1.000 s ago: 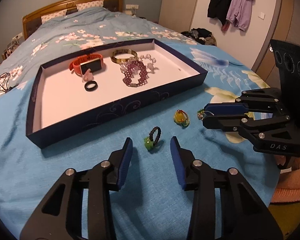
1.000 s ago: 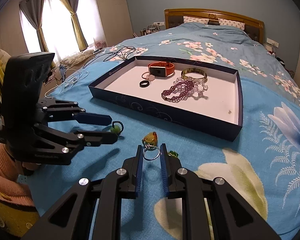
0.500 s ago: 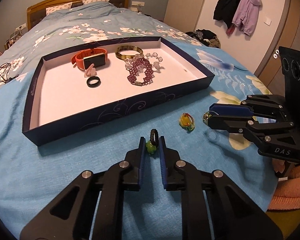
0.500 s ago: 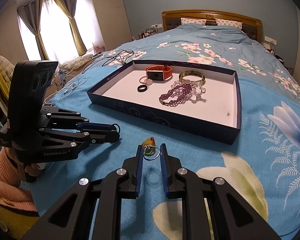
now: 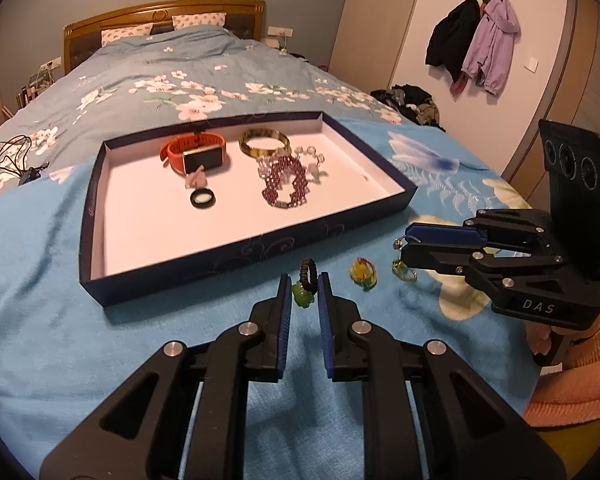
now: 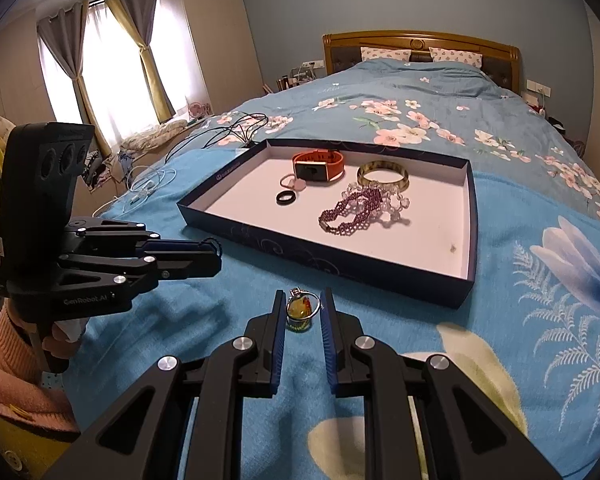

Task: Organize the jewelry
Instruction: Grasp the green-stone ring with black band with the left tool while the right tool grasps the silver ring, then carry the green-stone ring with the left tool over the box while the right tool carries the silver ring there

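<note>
Both pairs of tongs were busy, seemingly so two loose pieces could go into the tray (image 5: pixel 236 258) together. The left tongs (image 5: pixel 304 294) had just been closing and stood narrow, pinching the green charm with its dark cord loop (image 5: pixel 305 286) clear of the bedspread (image 5: pixel 60 340), with the tray at about twelve o'clock from them. The right tongs (image 6: pixel 300 312) were likewise narrow, gripping a silver ring (image 6: pixel 305 308) just off the bedspread. An amber charm (image 5: pixel 363 272) and a small green-gold trinket (image 5: pixel 403 270) lay on the cover at roughly two o'clock from the left tongs, presumably awaiting their turn.

Counted in the tray: one orange watch (image 5: pixel 194 154), one gold bangle (image 5: pixel 264 143), one black ring (image 5: pixel 203 199), one pink ring (image 6: pixel 289 181), one purple beaded bracelet (image 5: pixel 284 184), one clear beaded bracelet (image 5: pixel 314 160). That made six pieces in, four out.
</note>
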The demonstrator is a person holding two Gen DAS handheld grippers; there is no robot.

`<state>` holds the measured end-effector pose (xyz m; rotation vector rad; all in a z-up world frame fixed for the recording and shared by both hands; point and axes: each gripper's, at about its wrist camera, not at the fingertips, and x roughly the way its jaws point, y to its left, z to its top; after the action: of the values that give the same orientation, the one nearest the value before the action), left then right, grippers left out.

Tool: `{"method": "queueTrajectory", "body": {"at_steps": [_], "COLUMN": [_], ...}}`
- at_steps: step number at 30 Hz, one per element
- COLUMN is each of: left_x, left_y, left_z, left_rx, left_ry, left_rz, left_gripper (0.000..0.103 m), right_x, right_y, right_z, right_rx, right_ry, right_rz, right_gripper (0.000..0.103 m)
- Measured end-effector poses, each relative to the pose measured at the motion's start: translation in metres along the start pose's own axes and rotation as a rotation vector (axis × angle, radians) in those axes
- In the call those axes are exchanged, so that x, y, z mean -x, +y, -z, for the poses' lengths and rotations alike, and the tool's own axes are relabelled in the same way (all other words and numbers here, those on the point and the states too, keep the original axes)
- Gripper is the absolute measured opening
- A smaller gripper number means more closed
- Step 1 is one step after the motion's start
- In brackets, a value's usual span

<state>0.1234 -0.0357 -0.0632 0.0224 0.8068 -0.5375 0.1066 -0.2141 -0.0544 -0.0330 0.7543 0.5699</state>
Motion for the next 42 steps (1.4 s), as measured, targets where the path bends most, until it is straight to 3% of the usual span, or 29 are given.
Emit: {"method": "queueTrajectory", "body": {"at_steps": [16, 42], "left_x": [0.016, 0.016], "left_y": [0.01, 0.017], "left_z": [-0.013, -0.025], "left_rx": [0.008, 0.012], "left_ry": [-0.059, -0.079], "left_rz": [-0.029, -0.056], "left_gripper": [0.014, 0.014], "right_x": [0.002, 0.001], "right_y": [-0.001, -0.004], "right_z": [-0.015, -0.033], "right_rx": [0.001, 0.011], "right_ry": [-0.04, -0.074], "right_rz": [-0.004, 0.007], "right_gripper": [0.015, 0.015]}}
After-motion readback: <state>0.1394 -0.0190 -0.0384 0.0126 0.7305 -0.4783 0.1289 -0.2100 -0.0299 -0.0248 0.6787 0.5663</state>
